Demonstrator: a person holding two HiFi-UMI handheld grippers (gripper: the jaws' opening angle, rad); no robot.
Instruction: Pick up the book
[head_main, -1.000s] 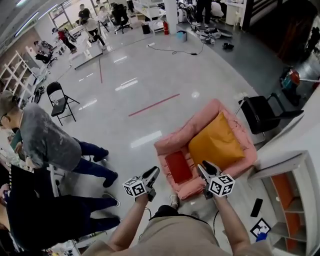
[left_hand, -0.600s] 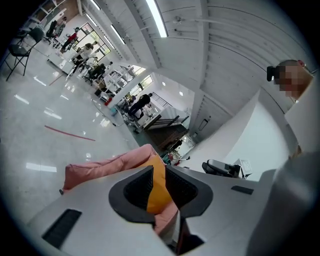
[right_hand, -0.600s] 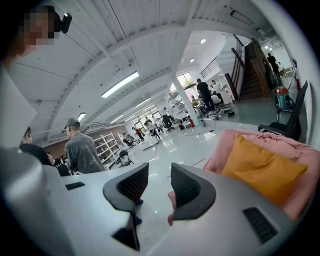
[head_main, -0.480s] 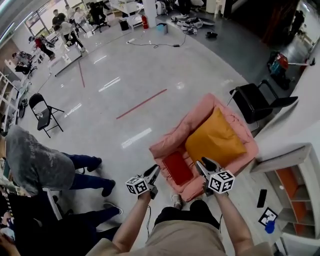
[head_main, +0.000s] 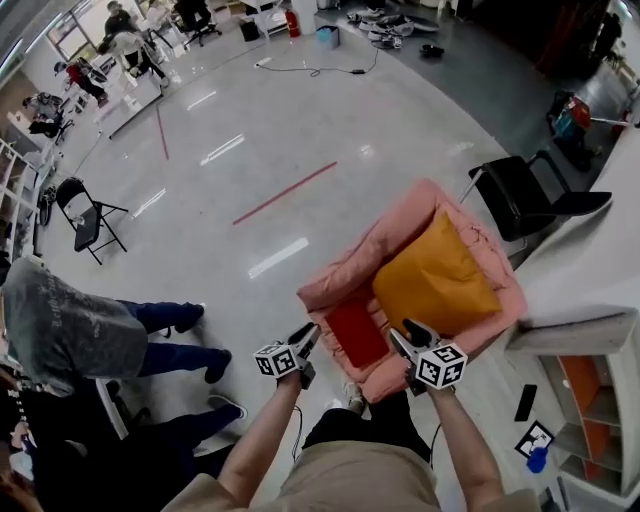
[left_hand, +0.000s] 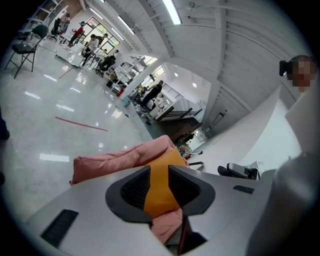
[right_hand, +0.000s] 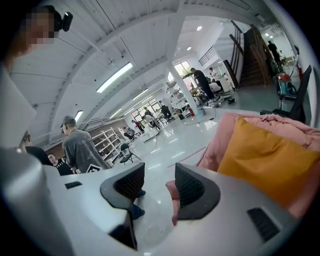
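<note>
Head view places the red rectangular book (head_main: 355, 333) flat on the seat of the pink padded armchair (head_main: 345, 272), just beside the orange square cushion (head_main: 437, 278). It is in the same spot as a second ago and is untouched. What has changed is your approach: both hands have come down toward the chair's near edge, and from above the book now lies between the left tongs (head_main: 308, 336) and the right tongs (head_main: 398, 334). The right tongs have just been opening and stand wide apart, with only floor and the chair's edge beyond the gap. The left tongs have just been opening slightly and remain narrowly parted, framing the cushion well beyond them. Neither pair grips anything. Treat the task as in its reach phase: the right tongs appear ready for the grasp, and you will likely need to lower them onto the book's near edge before closing.
</note>
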